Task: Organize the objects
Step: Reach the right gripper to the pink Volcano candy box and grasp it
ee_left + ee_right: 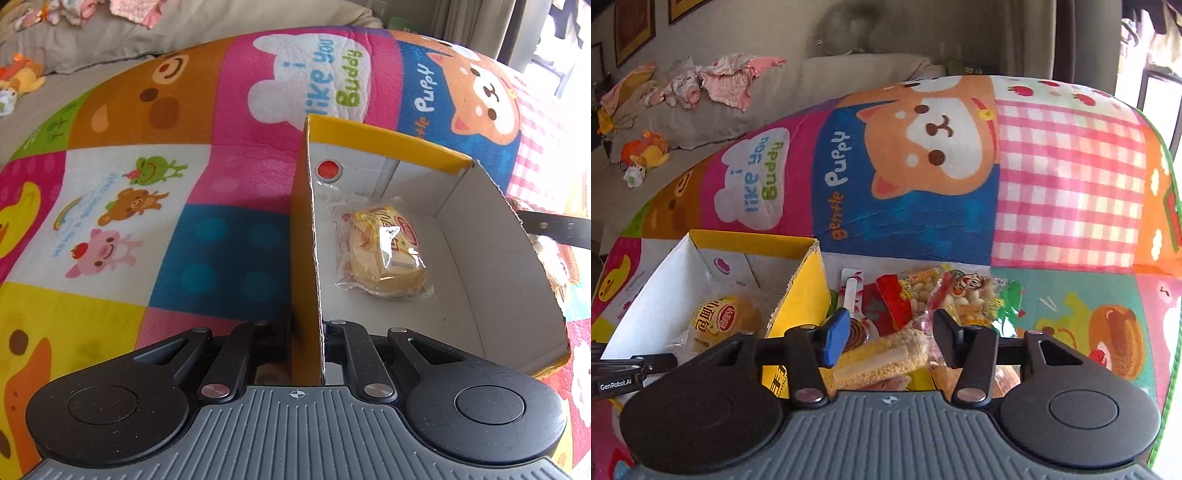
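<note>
A yellow cardboard box (454, 221) is standing open on the mat, a wrapped bun (384, 254) lying inside. A wrapped sandwich biscuit (882, 354) and bagged snacks (945, 295) are lying just beside it.

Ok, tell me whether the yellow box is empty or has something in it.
Not empty. One wrapped bun lies on the floor of the yellow box; the other snack packets sit outside on the mat.

I am working in a home, in a living room by the look of it. A bright children's play mat (960, 192) printed with cartoon animals covers the floor. Beyond its far edge stands a grey sofa (775, 99) strewn with small pink clothes (731, 79) and a plush toy (646, 149). Framed pictures (631, 26) hang on the wall above, and a curtain (1082, 40) hangs beside a bright window at the right.
</note>
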`<action>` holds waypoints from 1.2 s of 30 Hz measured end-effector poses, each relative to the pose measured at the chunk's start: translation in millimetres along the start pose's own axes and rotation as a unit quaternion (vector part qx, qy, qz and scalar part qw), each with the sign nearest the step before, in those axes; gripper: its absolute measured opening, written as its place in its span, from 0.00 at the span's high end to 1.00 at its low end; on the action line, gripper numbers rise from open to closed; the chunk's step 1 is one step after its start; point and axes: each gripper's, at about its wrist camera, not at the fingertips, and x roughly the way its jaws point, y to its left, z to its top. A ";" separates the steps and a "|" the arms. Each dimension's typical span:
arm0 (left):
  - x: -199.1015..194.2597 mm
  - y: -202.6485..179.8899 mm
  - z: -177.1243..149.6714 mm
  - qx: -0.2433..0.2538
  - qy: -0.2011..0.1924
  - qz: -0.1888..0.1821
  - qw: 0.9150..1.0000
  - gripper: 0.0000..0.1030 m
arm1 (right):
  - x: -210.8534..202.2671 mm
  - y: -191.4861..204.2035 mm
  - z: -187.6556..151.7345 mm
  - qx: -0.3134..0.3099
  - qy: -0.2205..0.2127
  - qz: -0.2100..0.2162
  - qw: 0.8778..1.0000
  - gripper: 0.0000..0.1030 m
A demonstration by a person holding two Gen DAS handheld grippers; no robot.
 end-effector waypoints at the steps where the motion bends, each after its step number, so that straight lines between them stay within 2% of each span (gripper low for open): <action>1: 0.0 0.3 -0.1 -0.001 0.000 0.000 1.000 0.89 | 5.5 3.1 1.2 -0.004 0.003 0.003 1.000 0.57; 8: -0.1 0.8 -0.3 -0.003 0.000 -0.001 1.000 0.89 | 22.6 10.9 -3.8 -0.043 0.022 0.010 0.999 0.56; 15: -0.3 0.6 -0.6 -0.004 0.000 -0.001 1.000 0.89 | -17.3 3.2 -38.8 -0.106 0.046 0.038 0.993 0.56; 19: -0.3 1.1 -0.6 -0.004 0.000 0.000 1.000 0.89 | -38.8 -2.7 -72.7 -0.128 0.081 0.041 0.988 0.54; 22: -0.3 1.1 -0.8 -0.003 0.000 0.001 1.000 0.89 | -53.0 -8.0 -93.3 -0.145 0.080 0.019 0.986 0.54; 26: -0.3 1.2 -0.8 -0.003 0.000 0.000 1.000 0.89 | -63.0 -23.4 -109.8 -0.161 0.074 -0.053 0.983 0.54; 27: -0.5 1.1 -0.9 -0.004 -0.001 0.001 1.000 0.89 | -65.3 -29.1 -109.9 -0.151 0.072 -0.059 0.984 0.54; 31: -0.5 1.3 -0.9 -0.003 0.000 0.001 1.000 0.89 | -82.5 -47.8 -100.7 -0.086 0.055 -0.017 0.995 0.53; 33: -0.5 1.3 -0.9 -0.003 -0.001 0.000 1.000 0.89 | -89.4 -44.9 -96.1 -0.088 0.037 -0.002 0.995 0.51; 36: -0.6 1.5 -0.8 -0.005 0.000 0.000 1.000 0.89 | -89.2 -31.3 -89.5 -0.107 0.020 0.013 0.994 0.44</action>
